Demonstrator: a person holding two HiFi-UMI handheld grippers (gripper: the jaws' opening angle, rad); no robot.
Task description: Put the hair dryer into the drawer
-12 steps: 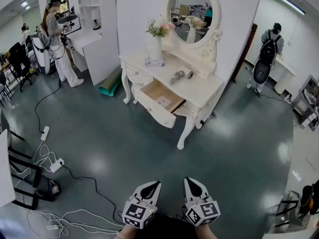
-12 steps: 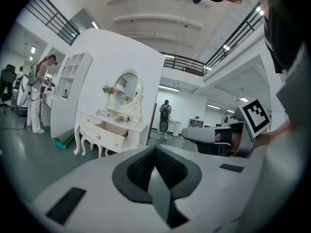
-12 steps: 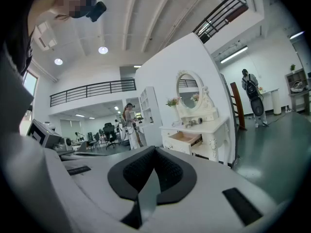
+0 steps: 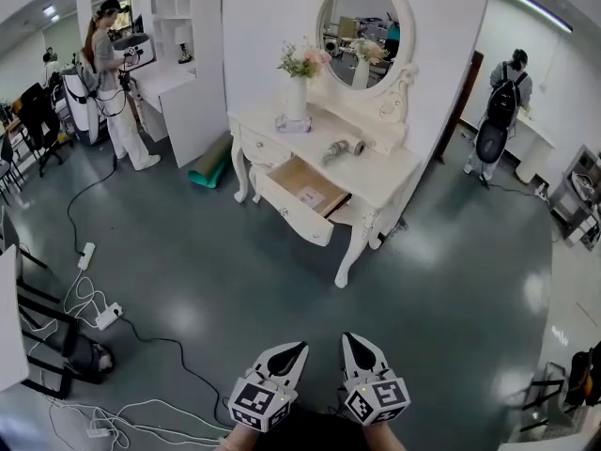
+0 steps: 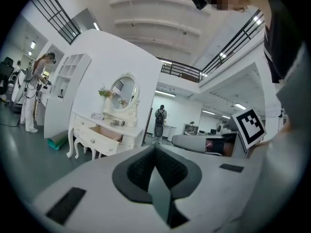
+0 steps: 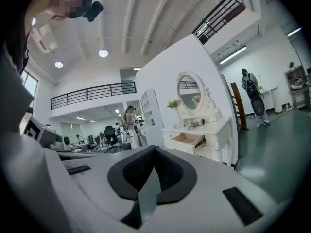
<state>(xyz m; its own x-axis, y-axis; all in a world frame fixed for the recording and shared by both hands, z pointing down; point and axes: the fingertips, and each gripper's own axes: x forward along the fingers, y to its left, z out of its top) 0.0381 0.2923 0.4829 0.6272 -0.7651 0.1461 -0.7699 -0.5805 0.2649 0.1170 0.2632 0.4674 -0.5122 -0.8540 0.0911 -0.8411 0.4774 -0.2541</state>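
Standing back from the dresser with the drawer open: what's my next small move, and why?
Probably walk closer to the dresser: the hair dryer lies on its top, behind the open drawer, well out of reach from here.

Glossy floor (image 4: 216, 271), matt white dressing table (image 4: 380, 172), wood-lined drawer (image 4: 291, 177)

The dressing table (image 4: 380, 169) is cream-white, its open drawer (image 4: 291, 177) tan inside, the hair dryer (image 4: 340, 147) on its top silvery grey, the vase (image 4: 297, 100) at its left end white under pink flowers (image 4: 302, 59), the floor (image 4: 225, 271) glossy dark grey-green, and the left gripper (image 4: 299, 349) and right gripper (image 4: 347, 340) pale grey (black pads, black-and-white square markers).
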